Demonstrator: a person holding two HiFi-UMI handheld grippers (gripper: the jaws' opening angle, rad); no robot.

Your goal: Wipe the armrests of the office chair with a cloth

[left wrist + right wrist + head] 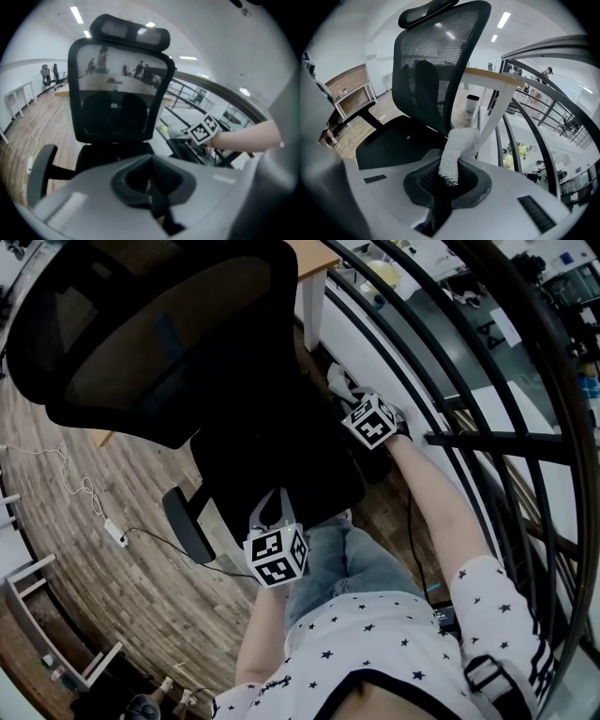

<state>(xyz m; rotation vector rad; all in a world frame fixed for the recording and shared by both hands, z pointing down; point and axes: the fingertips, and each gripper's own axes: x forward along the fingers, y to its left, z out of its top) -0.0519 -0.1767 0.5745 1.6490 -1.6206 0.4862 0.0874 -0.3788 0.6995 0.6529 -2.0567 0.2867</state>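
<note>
Now your right gripper is clamped on the cloth, held at the side of the office chair nearest the railing, presumably to reach that armrest. Your left gripper, jaws together and empty, hangs at the chair's front, clear of the wiping.

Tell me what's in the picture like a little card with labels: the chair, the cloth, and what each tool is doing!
Chair: black office chair with a mesh back, on a wooden floor
Armrest: one armrest shows at the head view's left, nothing touching it
Cloth: white cloth, pinched in the right tool
Right tool: right tool shut on the cloth, at the chair's far side by the railing
Left tool: left tool shut, holding nothing, near the seat's front edge
Wiping: cannot tell if the cloth touches anything
</note>
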